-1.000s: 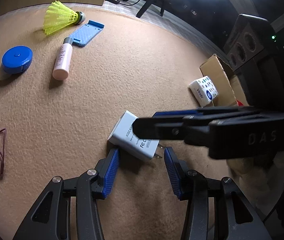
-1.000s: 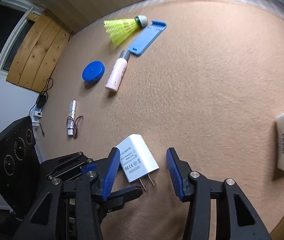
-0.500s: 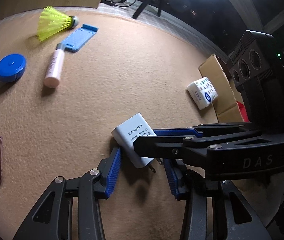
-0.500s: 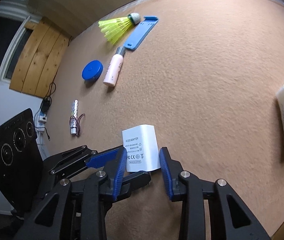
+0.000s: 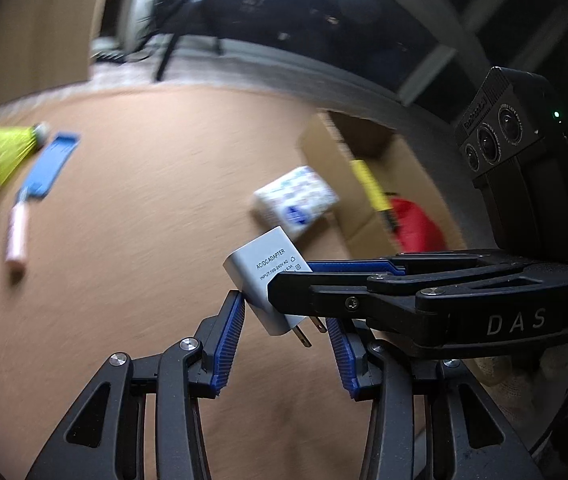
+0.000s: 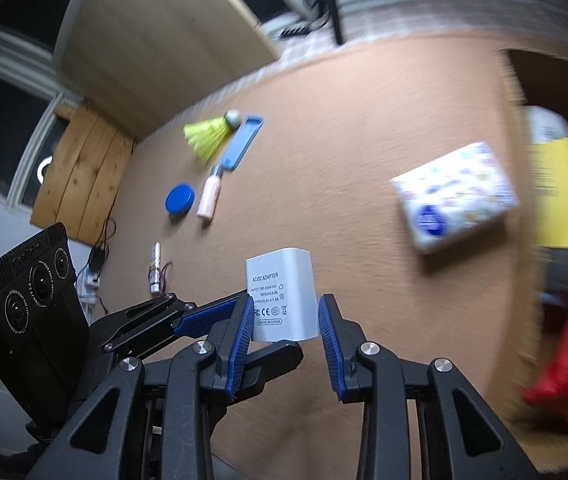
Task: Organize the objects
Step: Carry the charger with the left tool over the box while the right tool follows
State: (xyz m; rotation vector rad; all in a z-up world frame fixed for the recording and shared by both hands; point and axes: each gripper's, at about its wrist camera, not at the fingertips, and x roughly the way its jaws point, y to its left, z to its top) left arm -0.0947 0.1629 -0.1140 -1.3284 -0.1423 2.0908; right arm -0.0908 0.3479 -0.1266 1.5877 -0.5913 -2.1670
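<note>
My right gripper [image 6: 284, 320] is shut on a white AC/DC adapter [image 6: 281, 296] and holds it above the tan table. In the left wrist view the adapter [image 5: 261, 268] hangs tilted with its prongs down, clamped by the right gripper [image 5: 296, 280] that reaches in from the right. My left gripper [image 5: 284, 328] is open just below it, its left pad [image 5: 231, 328] close to the adapter's lower corner. A cardboard box [image 5: 360, 184] with a red item [image 5: 416, 224] inside stands to the right.
A white tissue pack [image 6: 456, 196] lies by the box. At far left lie a yellow shuttlecock [image 6: 207, 134], a blue flat holder [image 6: 241, 142], a pink tube [image 6: 209, 198], a blue round case [image 6: 179, 200] and a small patterned tube with a cord [image 6: 155, 268].
The right gripper shut on the adapter and lifted it off the table. Both grippers have swung right toward the cardboard box; the view is motion-blurred.
</note>
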